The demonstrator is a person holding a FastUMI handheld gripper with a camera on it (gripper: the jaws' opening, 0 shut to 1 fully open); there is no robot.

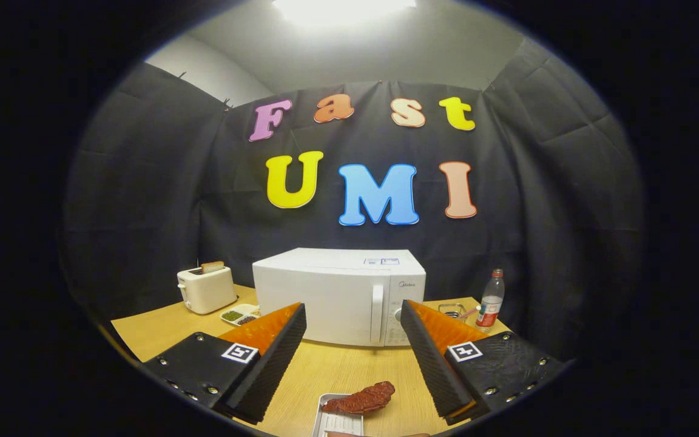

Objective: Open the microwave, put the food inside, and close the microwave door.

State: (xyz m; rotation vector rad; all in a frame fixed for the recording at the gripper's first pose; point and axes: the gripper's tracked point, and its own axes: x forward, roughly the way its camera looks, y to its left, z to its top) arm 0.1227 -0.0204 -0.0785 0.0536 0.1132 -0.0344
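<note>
Microwave [338, 295]: white, door shut, on wooden table [155, 334], straight ahead of gripper [353, 315] and beyond the fingertips. Door handle [377, 314]: vertical bar at door's right side, next to control panel w/ knob [397, 314]; sits slightly right of centre between the fingers, so handle's long axis runs upright vs. the fingers' side-to-side gap. Opening likely needs an approach fwd + a bit right.

Food [361, 399]: reddish-brown piece, long axis approx. left-right, on small metal tray [332, 420], near side of table, low between the fingers. Not yet inside.

Gripper: fingers spread wide, holding nothing.

Other: toaster [205, 288] w/ bread slice in slot, left of microwave; divided dish [239, 315] w/ green + dark contents beside it; plastic bottle [490, 301] right of microwave; small container [452, 310] near bottle, contents unclear.
</note>
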